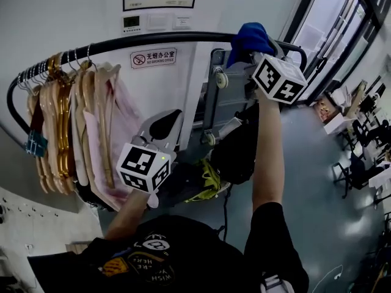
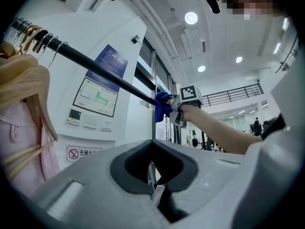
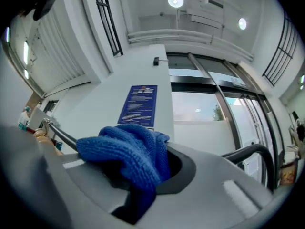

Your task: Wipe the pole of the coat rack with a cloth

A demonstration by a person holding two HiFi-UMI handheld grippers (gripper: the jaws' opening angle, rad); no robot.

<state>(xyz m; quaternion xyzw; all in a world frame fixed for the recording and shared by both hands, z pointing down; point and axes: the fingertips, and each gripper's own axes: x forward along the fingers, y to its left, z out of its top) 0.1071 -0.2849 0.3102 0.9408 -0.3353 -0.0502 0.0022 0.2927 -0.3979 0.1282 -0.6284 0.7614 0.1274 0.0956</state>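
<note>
1. Up at the rail, the right gripper (image 1: 259,54) is clenched on a blue knitted microfibre cloth (image 3: 128,151), with a fat wad bulging out past the jaws.
2. That cloth sits bunched right on the black curved metal pole of the coat rack (image 1: 165,38), close to the bend on the right of the head view.
3. Handling guess: the cloth looks soft, light and squishy, so it should mould round the tube. Best gripped mid-wad, so plenty sticks out. The pole looks stiff and smooth, so easy sliding.
4. Lower down, the left gripper (image 2: 153,178) has its jaws pressed together with nothing in them.
5. Further left, wooden hangers (image 1: 58,121) and a pink garment (image 1: 122,118) crowd the pole, which probably limits the stroke.
</note>
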